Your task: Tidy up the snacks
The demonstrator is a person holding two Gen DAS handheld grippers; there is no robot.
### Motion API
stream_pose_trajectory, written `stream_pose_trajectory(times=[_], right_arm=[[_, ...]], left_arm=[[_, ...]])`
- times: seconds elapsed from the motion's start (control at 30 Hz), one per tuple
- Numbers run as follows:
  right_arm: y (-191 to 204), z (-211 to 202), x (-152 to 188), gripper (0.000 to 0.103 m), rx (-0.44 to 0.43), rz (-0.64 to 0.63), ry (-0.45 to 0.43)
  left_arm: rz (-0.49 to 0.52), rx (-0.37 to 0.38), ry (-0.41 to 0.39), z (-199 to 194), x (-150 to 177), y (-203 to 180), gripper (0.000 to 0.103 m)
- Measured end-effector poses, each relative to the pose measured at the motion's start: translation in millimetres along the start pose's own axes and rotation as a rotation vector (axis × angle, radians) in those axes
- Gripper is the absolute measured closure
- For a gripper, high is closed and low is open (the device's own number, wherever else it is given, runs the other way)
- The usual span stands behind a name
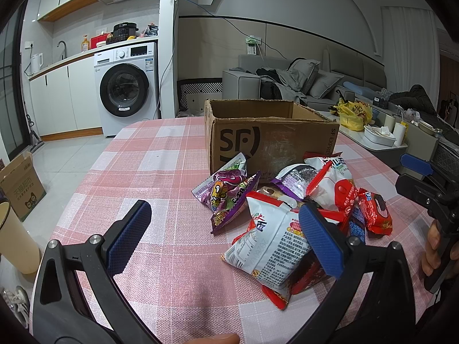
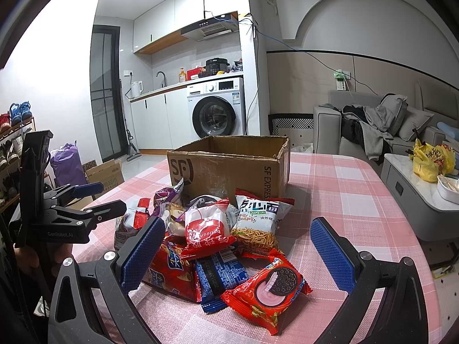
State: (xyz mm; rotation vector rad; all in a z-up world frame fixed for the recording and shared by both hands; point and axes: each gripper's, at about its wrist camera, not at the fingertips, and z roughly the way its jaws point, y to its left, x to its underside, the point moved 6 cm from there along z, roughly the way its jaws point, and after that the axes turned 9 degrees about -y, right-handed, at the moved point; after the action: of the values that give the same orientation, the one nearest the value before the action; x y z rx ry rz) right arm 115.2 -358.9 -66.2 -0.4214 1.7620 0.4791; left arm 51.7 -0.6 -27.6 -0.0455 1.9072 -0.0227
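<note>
A pile of snack packets lies on the pink checked tablecloth (image 1: pixel 149 172) in front of an open brown SF cardboard box (image 1: pixel 269 140), which also shows in the right wrist view (image 2: pixel 229 166). My left gripper (image 1: pixel 226 235) is open and empty, low over the cloth just left of a white noodle packet (image 1: pixel 269 243). Purple packets (image 1: pixel 229 192) lie behind it. My right gripper (image 2: pixel 235 255) is open and empty, straddling the near side of the pile above a red cookie packet (image 2: pixel 269 286), a blue packet (image 2: pixel 221 275) and a red-white packet (image 2: pixel 206 229).
A yellow-white noodle packet (image 2: pixel 258 223) leans near the box. The left gripper shows at the left of the right wrist view (image 2: pixel 86 200). A coffee table (image 2: pixel 416 189) with a yellow bag and a sofa (image 2: pixel 373 132) stand to the right. A cream bin (image 1: pixel 14 238) stands off the table's left.
</note>
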Motion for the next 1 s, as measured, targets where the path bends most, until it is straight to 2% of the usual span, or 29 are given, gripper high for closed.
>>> stream_pose_trajectory(times=[1.0], right_arm=[[-1.7, 0.8, 2.7, 0.0, 0.007, -0.001, 0.006]], left_arm=[[0.003, 0.0, 0.0, -0.3, 1.2, -0.3, 0.0]])
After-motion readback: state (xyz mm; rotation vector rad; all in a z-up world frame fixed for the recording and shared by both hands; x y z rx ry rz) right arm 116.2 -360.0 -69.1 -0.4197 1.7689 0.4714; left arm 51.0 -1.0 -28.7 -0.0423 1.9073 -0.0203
